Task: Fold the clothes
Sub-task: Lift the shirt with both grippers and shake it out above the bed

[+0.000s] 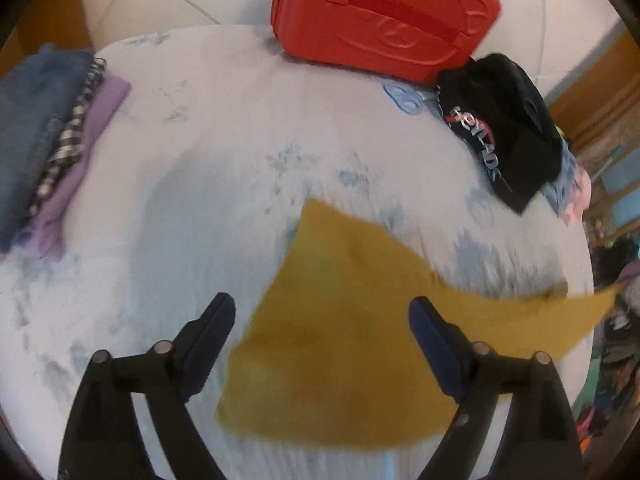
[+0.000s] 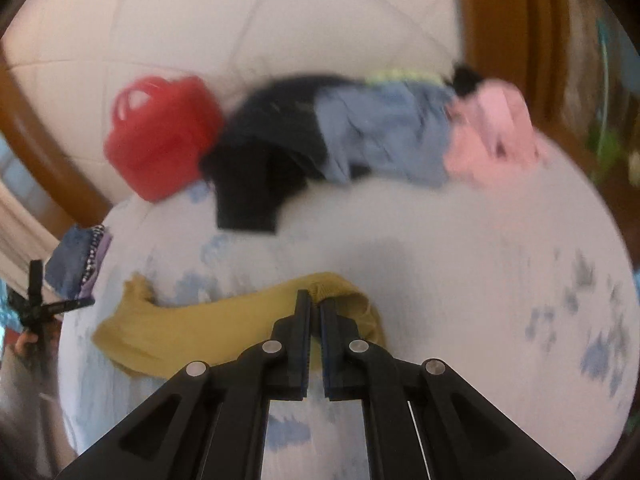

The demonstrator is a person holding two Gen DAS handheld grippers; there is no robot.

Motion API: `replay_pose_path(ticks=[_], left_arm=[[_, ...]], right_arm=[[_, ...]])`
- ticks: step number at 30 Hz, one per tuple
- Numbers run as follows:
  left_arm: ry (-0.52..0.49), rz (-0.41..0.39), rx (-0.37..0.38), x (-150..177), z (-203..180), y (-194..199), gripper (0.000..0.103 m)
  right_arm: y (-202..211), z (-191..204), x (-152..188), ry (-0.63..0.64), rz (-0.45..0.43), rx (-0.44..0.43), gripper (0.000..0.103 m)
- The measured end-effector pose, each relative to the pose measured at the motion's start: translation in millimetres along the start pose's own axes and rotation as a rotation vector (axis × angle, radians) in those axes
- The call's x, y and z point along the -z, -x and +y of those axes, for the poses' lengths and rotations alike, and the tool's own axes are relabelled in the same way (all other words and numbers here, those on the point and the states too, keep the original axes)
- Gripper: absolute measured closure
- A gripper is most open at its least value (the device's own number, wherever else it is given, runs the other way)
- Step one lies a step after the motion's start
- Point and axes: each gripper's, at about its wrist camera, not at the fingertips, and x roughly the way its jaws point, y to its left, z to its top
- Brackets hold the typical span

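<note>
On a pale blue-and-white floral bedsheet [image 1: 208, 152], a mustard-yellow knitted garment [image 1: 340, 340] lies partly spread at the near edge of the bed. The right gripper [image 2: 314, 300] has its fingers pressed together on a bunched fold at the garment's right end, lifting that end into a small hump. The left gripper [image 1: 322, 316] hangs above the cloth with its fingers spread wide, holding nothing.

Seen from the right wrist, the garment's long axis runs left to right across the bed's near side, trailing leftward from the pinch toward the left gripper's side. The free left end is therefore the left gripper's to take, judging by position.

A folded stack of blue denim, checked and lilac clothes [image 1: 48, 132] sits at the far left. At the far side stand a red moulded case [image 1: 380, 16] and an unfolded heap of black, blue and pink clothes [image 2: 360, 132]; blur hides finer detail there.
</note>
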Motion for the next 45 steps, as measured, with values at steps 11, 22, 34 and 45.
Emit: replay_pose_path(ticks=[11, 22, 34, 45], left_arm=[[-0.090, 0.152, -0.051, -19.7, -29.6, -73.6, 0.052], [-0.141, -0.148, -0.185, -42.5, -44.7, 21.6, 0.100], [-0.165, -0.909, -0.207, -73.9, -83.2, 354.6, 0.100], [-0.176, -0.634, -0.244, 111.6, -30.8, 253.4, 0.100]], right_arm=[[-16.8, -9.4, 15.4, -0.024, 0.041, 0.024, 0.098], [-26.0, 0.4, -12.0, 0.000, 0.007, 0.010, 0.098], [138.7, 88.1, -137.9, 0.148, -0.562, -0.191, 0.098], [121.0, 55.2, -32.3, 0.174, -0.367, -0.314, 0.098]])
